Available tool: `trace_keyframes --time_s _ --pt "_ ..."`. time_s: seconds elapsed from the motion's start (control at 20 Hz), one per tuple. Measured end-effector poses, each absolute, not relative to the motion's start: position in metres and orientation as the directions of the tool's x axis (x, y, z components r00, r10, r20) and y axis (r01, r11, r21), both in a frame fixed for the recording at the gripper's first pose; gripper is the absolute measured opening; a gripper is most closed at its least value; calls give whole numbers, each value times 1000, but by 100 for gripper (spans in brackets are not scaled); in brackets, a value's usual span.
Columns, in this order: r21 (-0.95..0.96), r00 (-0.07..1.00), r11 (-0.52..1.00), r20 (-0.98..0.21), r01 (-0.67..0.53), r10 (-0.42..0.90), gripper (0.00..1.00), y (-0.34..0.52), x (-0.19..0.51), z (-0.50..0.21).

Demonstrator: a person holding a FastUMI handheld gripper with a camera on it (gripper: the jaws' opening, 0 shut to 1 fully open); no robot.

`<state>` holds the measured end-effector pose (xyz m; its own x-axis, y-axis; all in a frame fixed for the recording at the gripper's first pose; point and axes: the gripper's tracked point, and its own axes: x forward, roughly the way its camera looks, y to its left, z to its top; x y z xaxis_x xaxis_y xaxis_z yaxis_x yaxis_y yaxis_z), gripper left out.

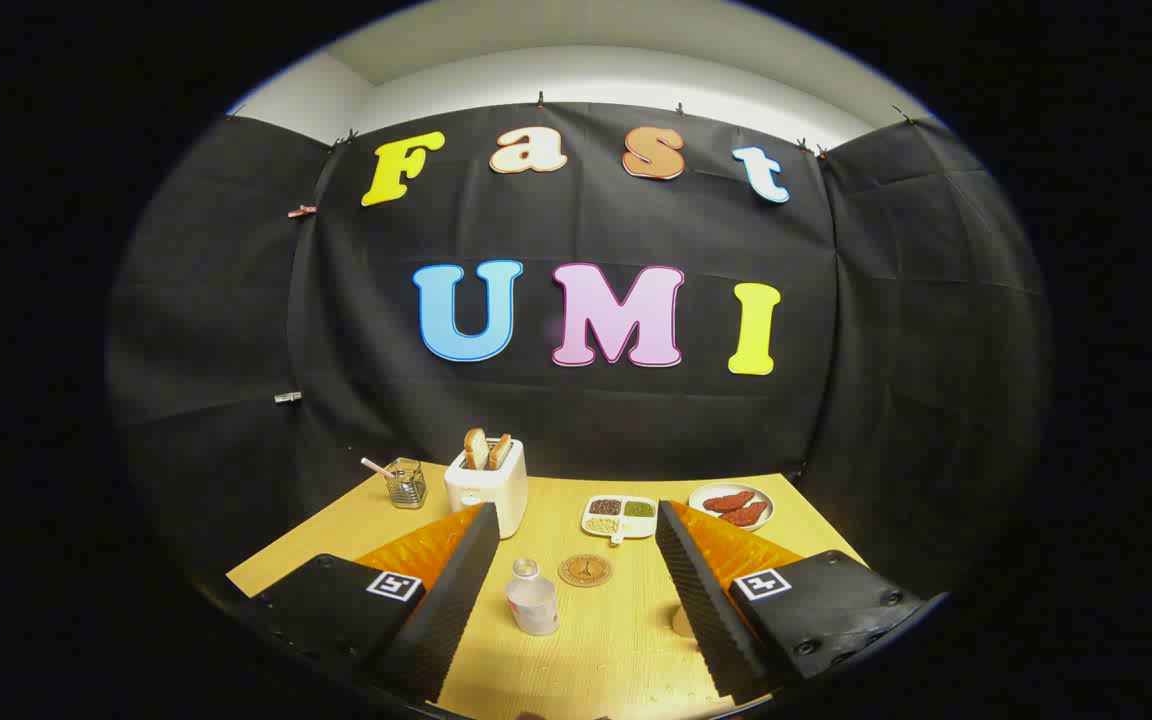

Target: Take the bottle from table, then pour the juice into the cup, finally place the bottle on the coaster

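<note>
Upright, small capped bottle (532,598), untouched.

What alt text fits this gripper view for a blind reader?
The open gripper frames a small capped bottle standing between its fingers on a wooden table. A round coaster lies just beyond it, with a toaster farther back.

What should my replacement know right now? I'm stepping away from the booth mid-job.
Hand-held gripper: fingers open, holding nothing.
Bottle: upright on the table, between the fingers, nearer the left one, not gripped.
Coaster: bare, just beyond the bottle.
Cup: mostly hidden behind the right finger.
Done: nothing yet.
Left: grip the bottle, pour into the cup, set the bottle on the coaster.
</note>
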<state>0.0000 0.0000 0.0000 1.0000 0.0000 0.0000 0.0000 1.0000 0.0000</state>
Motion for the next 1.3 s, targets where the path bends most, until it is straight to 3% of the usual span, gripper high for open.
trace_keyframes --time_s 1.3 --pt "105 990 985 -45 136 -132 97 0 9 -54"
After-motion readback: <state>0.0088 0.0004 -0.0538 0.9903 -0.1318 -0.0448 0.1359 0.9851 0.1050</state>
